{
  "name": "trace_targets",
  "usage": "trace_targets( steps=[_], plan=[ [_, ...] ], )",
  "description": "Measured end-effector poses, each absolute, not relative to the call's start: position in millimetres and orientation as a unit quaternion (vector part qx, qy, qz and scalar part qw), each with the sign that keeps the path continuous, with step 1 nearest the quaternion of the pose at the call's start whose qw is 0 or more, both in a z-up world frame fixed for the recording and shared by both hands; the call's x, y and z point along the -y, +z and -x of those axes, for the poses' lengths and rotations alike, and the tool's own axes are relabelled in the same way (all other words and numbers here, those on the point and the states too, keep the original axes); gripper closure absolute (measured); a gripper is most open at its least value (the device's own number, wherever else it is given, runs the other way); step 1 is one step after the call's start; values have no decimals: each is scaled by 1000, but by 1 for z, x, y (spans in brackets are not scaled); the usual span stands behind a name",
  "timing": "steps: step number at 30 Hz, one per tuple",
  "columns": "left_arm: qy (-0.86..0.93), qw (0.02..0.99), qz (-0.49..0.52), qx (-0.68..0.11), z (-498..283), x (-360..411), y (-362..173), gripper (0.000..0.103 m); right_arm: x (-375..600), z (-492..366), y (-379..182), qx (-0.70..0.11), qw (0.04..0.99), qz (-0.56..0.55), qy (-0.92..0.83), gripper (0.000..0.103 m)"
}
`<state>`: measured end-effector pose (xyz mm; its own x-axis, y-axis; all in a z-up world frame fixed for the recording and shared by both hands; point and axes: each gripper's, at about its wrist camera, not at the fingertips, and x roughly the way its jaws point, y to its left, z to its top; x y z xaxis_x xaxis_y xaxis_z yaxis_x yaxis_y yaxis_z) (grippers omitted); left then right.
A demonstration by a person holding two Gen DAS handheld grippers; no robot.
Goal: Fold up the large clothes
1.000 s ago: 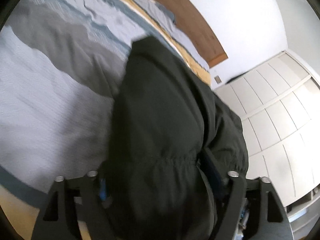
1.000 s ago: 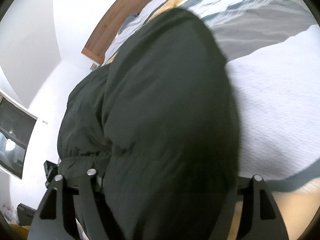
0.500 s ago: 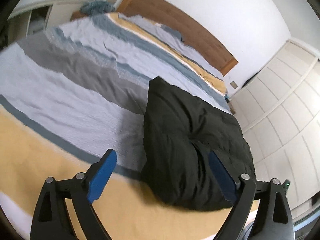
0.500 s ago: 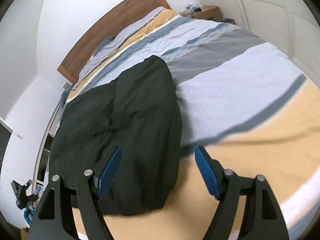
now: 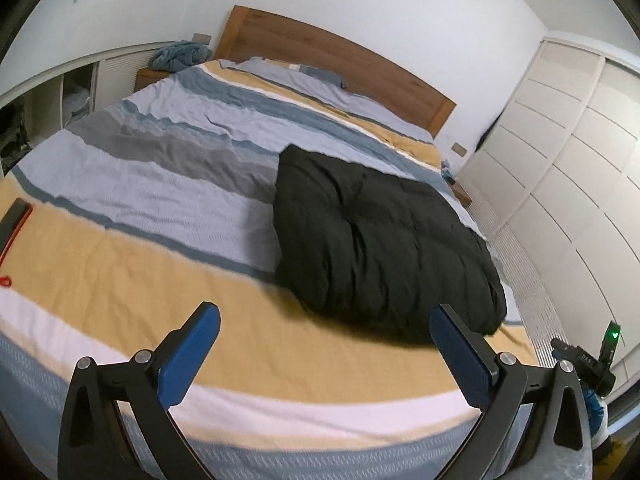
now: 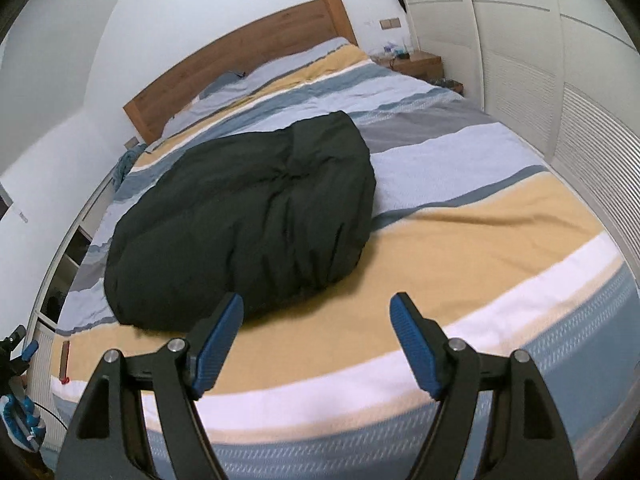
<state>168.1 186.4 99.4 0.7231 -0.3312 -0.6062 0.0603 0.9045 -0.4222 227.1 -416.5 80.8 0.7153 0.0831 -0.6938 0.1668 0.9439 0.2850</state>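
Both wrist views: soft, even, rather dim light, source unclear. Strong fisheye bending w/ black vignette at corners. Slight motion blur on striped bedspread [image 5: 120, 256] ahead of each gripper. Dark jacket [image 6: 248, 216] casts soft shadow; its folds read poorly.

Black jacket [image 5: 384, 240] matt, puffy cloth, prob. nylon; bedspread [image 5: 168, 184] woven w/ ribbed texture; headboard [image 5: 340, 52] smooth wood

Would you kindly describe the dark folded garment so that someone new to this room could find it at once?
Start at the bed with the wooden headboard and striped cover. The black jacket lies on it as a puffy folded bundle, toward the foot end and nearer one side. It is the only dark, bulky thing on the pale blue, grey and yellow stripes.
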Motion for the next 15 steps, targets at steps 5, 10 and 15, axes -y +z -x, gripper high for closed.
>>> trace_targets(
  steps=[5, 10, 15],
  plan=[
    [-106, 915, 166, -353, -138, -161, 97, 1, 390, -197, 81, -367, 920, -134, -32, 28],
    [-94, 923, 131, -350, -118, -132, 98, 1, 376, -174, 83, -353, 926, -126, -39, 28],
    [-67, 934, 104, -335, -100, -106, 101, 1, 363, -155, 83, -344, 929, -129, -51, 28]
  ],
)
